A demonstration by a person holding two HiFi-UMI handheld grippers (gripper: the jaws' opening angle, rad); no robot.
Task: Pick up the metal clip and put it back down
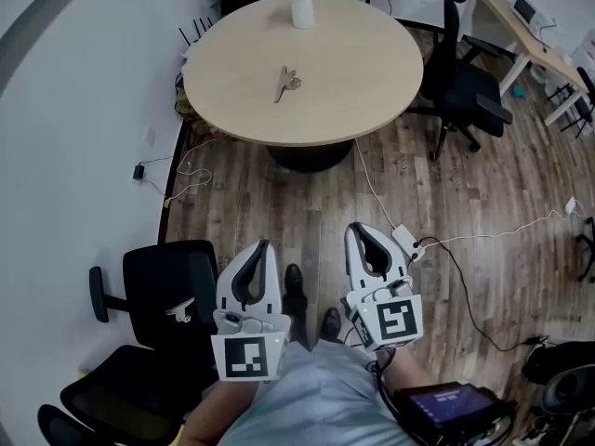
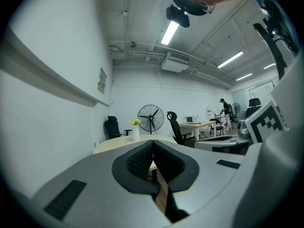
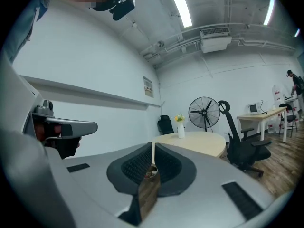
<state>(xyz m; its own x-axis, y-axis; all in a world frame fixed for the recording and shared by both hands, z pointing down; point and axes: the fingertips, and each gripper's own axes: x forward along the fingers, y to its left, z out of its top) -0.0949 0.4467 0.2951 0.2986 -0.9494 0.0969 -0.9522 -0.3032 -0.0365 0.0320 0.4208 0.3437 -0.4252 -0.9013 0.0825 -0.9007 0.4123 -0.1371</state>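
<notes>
The metal clip point(image 1: 286, 83) lies on the round wooden table point(image 1: 353, 72), left of its middle, far ahead of both grippers. My left gripper point(image 1: 261, 246) is held low near my body, jaws closed together and empty. My right gripper point(image 1: 360, 229) is beside it, also shut with nothing between its jaws. In the left gripper view the left gripper point(image 2: 153, 142) points toward the table point(image 2: 118, 144). The right gripper point(image 3: 153, 145) in the right gripper view also faces the table point(image 3: 199, 141). The clip does not show in either gripper view.
A white vase point(image 1: 302, 6) with flowers stands at the table's far edge. Black office chairs sit at the right point(image 1: 465, 82) and near left point(image 1: 158, 291). Cables and a power strip point(image 1: 409, 242) lie on the wood floor. A desk point(image 1: 525, 35) stands far right.
</notes>
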